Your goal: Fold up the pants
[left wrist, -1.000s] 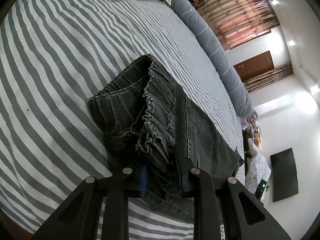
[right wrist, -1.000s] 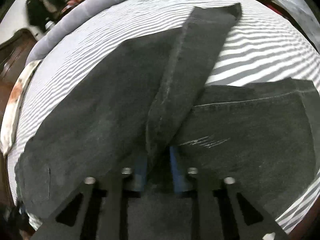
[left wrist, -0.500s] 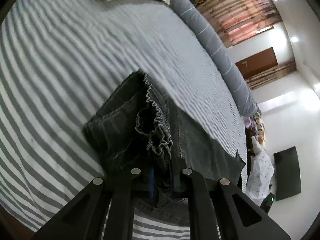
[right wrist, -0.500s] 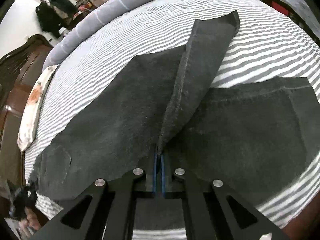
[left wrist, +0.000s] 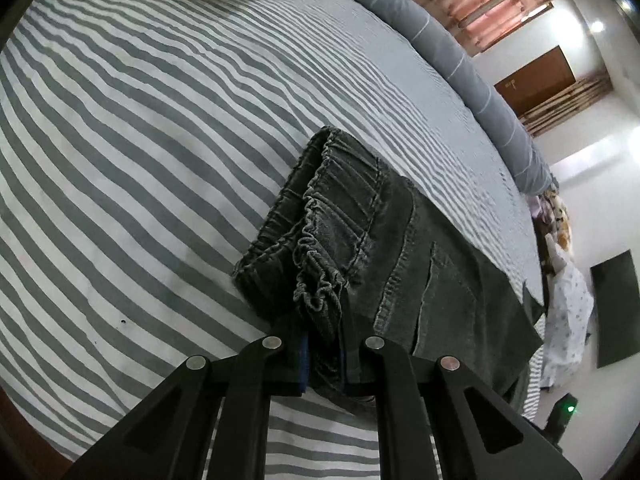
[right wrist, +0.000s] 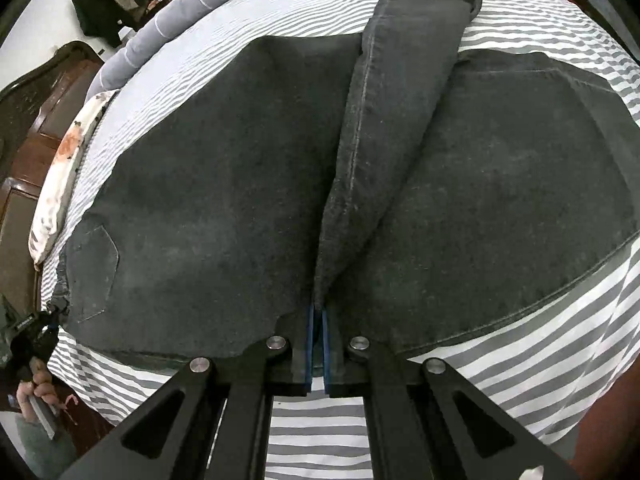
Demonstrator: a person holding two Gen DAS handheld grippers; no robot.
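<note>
Pinching the gathered waistband of the dark grey denim pants in our left gripper, we clamp our right gripper nearly closed on a raised leg fold; the pants lie spread across the grey-and-white striped bed.

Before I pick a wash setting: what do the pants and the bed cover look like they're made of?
The pants look like washed black denim: matte, faded grey at the seams, with stitched seams, a patch pocket and a gathered elastic waistband. The bed cover looks like light woven cotton, possibly seersucker: matte grey and white stripes with a fine rippled pucker. Fibre content cannot be confirmed by sight.
</note>
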